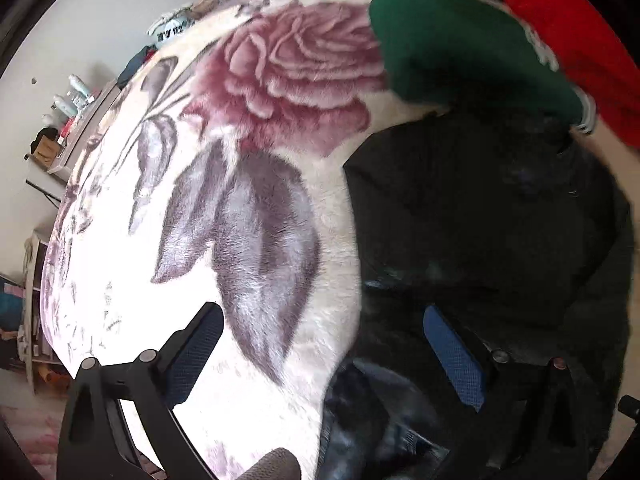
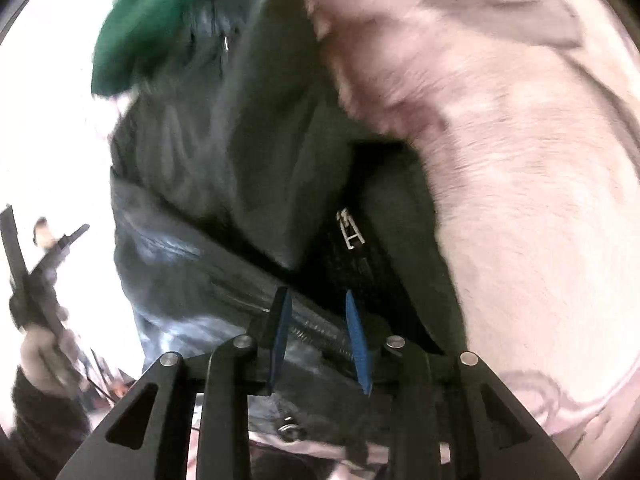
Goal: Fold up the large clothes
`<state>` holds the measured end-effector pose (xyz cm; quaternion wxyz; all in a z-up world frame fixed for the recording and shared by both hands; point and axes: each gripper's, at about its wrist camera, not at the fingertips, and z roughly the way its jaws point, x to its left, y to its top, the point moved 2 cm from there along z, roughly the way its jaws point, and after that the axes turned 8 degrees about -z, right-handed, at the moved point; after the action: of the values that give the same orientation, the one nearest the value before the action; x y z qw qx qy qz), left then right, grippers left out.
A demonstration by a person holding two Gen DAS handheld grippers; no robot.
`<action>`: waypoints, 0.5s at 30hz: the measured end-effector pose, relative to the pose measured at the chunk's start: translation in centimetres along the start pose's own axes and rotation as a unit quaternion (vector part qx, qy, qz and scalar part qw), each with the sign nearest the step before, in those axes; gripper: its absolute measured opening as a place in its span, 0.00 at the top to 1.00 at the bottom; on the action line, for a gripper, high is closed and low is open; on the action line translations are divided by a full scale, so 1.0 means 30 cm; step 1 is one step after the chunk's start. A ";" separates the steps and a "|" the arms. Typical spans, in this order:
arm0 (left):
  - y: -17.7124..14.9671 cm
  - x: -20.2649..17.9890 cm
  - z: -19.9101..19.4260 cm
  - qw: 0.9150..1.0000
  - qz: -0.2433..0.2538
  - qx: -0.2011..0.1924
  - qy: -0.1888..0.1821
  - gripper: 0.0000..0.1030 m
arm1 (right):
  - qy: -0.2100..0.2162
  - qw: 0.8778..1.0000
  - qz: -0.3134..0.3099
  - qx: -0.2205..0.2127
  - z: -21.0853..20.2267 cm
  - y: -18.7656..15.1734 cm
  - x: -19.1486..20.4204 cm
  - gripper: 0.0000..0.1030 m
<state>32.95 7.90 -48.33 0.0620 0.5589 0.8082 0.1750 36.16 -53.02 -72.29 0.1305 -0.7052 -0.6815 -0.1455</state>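
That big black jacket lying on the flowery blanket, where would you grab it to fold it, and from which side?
Probably along the zipper edge of the black shiny jacket, where the right claw already pinches it. That hem forms a firm, raised ridge, easier to pinch than flat cloth. The open left claw straddles the jacket's border on the plush rose-print blanket; it could come in from the blanket side and take that edge.

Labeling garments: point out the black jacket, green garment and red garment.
black jacket (image 1: pixel 480 208): left wrist view, on its dark body panel.
green garment (image 1: pixel 460 44): left wrist view, middle of the fabric.
red garment (image 1: pixel 580 40): left wrist view, middle of the fabric.
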 end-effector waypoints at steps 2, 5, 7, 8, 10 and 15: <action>-0.038 -0.036 -0.003 1.000 0.015 0.007 -0.009 0.00 | 0.022 1.000 -0.001 0.012 -0.005 -0.030 0.007 0.71; -0.096 -0.102 0.117 0.998 0.037 0.047 0.006 0.00 | 0.030 0.998 0.000 0.053 0.077 -0.062 0.024 0.71; -0.123 -0.121 0.218 0.995 0.048 0.079 0.025 0.00 | -0.012 0.997 -0.010 0.080 0.165 -0.091 0.016 0.71; -0.126 -0.121 0.256 0.995 0.047 0.088 0.021 0.00 | -0.039 0.995 -0.011 0.094 0.209 -0.099 -0.003 0.73; -0.131 -0.124 0.294 0.994 0.043 0.099 0.010 0.00 | -0.055 0.993 -0.013 0.106 0.258 -0.096 -0.024 0.83; -0.089 -0.110 0.183 0.996 0.048 0.069 0.009 0.00 | -0.041 0.995 0.012 0.085 0.125 0.007 0.018 0.79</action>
<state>33.44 5.18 -54.69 0.0079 0.5983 0.7911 0.1269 36.49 -51.09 -75.54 0.1634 -0.7049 -0.6880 -0.0564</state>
